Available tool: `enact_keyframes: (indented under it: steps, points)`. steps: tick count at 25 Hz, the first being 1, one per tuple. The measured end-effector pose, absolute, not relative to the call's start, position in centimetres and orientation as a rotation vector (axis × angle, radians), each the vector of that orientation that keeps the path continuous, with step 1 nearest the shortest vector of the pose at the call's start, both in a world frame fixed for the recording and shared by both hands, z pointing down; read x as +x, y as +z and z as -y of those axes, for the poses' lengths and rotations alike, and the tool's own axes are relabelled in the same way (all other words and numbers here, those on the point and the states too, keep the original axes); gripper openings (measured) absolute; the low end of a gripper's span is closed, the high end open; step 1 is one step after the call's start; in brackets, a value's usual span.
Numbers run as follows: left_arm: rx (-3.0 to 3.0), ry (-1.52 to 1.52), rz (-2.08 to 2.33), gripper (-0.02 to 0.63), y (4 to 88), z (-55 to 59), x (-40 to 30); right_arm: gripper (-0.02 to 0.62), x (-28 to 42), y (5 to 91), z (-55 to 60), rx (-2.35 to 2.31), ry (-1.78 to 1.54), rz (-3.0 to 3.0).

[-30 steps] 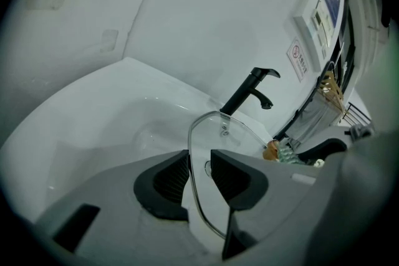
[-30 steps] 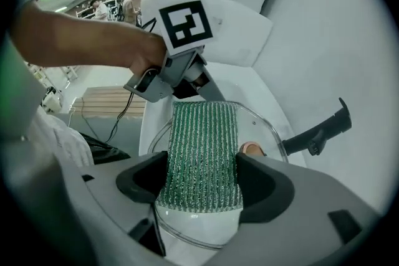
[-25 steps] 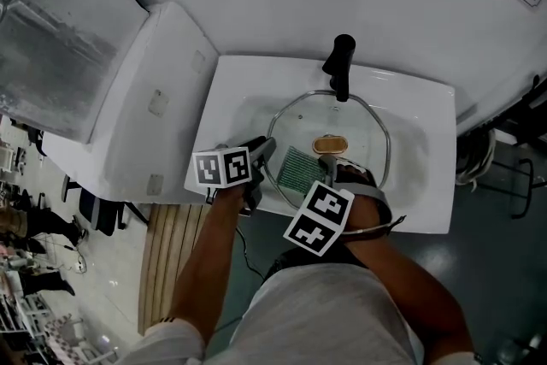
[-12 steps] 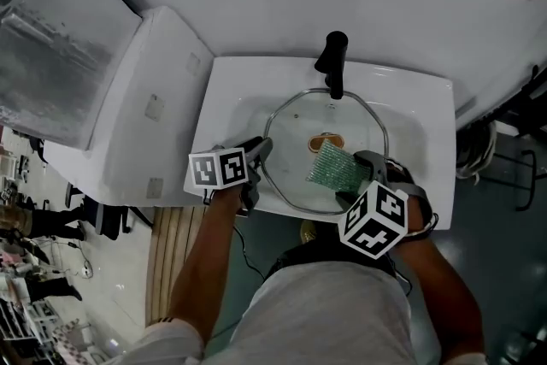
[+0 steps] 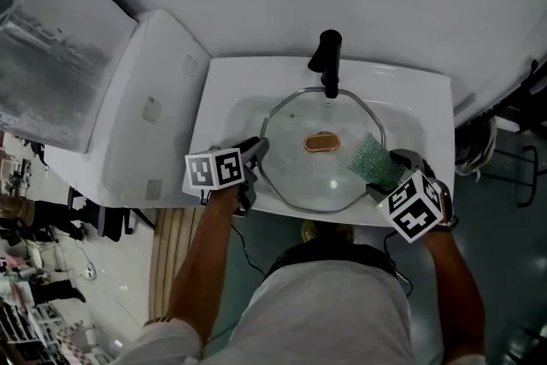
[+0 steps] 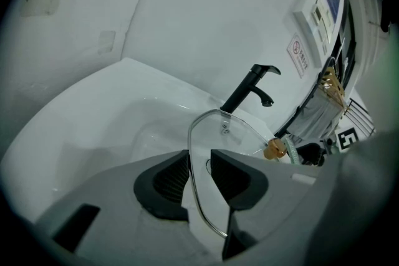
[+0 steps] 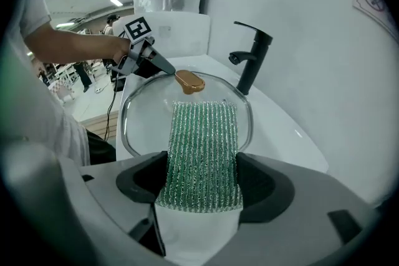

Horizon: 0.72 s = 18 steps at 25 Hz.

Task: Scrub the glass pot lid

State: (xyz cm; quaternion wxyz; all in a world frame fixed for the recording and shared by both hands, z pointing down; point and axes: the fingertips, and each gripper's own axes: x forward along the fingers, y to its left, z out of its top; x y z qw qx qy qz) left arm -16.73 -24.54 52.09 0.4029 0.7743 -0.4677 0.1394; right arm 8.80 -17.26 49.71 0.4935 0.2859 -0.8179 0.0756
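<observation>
Head view: left gripper (image 5: 255, 152) closed on the glass pot lid (image 5: 299, 177) rim, left of faucet (image 5: 327, 57). Right gripper (image 5: 384, 174) clamps green scrub pad (image 5: 372, 156) against lid, right of faucet.

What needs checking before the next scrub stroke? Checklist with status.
1. Rim of glass lid clamped by left gripper: ok.
2. Hold of right gripper on green scrub pad: ok.
3. Pad pressed against the glass: cannot tell; it sits at the lid's right edge.
4. Gap between brown knob and pad: ok, apart.
5. Clearance of faucet spout over the lid's far rim: cannot tell; they overlap in the head view.
</observation>
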Motion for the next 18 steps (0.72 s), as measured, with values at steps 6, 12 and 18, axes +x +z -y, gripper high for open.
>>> enact_keyframes:
  steps: [6, 12, 18]
  points:
    - [1.949, 0.348, 1.185, 0.120, 52.1, 24.5, -16.7, 0.339, 7.8, 48.5, 16.1, 0.678, 0.176, 2.006]
    - [1.951, 0.339, 1.188, 0.120, 52.0, 24.5, -16.7, 0.339, 2.2, 46.3, 13.5, 0.563, 0.045, 2.027]
    - [1.947, 0.336, 1.189, 0.120, 52.1, 24.5, -16.8, 0.339, -3.0, 47.6, 10.8, 0.413, 0.012, 2.004]
